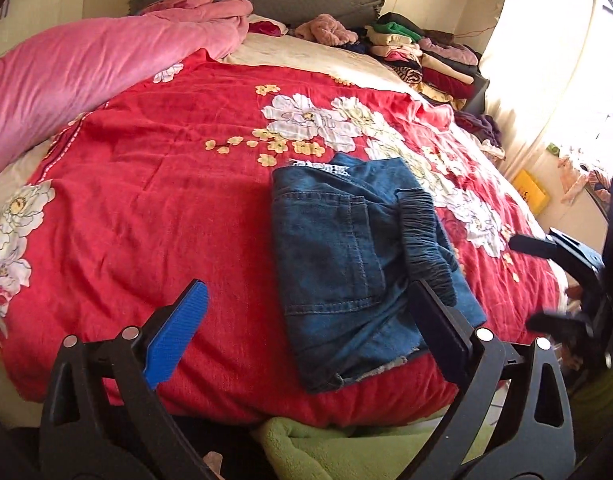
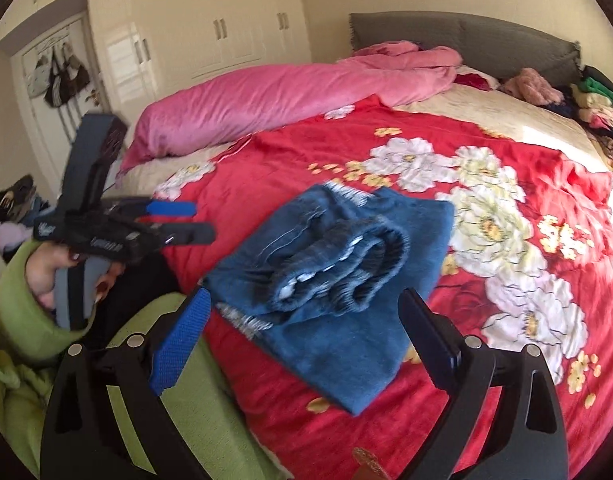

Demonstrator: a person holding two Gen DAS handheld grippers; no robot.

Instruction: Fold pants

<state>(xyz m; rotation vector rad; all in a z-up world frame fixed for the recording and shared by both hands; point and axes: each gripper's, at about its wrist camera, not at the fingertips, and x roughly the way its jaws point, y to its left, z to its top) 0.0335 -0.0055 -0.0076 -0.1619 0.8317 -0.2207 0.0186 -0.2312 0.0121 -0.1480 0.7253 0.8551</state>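
No text can be read anywhere. The left hand-held gripper [image 2: 186, 220] carries pale lettering on its black body, too blurred to make out. The yellow item [image 1: 530, 192] beside the bed [image 1: 186, 184] shows only an indistinct dark mark.

pants [image 1: 346, 248]: matt blue denim; bedspread [image 1: 166, 184]: red soft cloth; quilt [image 1: 86, 68]: pink fleecy cloth

pants [image 1: 346, 256] on bedspread [image 1: 166, 200] near front edge | quilt [image 1: 86, 68] behind-left | clothes pile [image 1: 422, 56] behind-right
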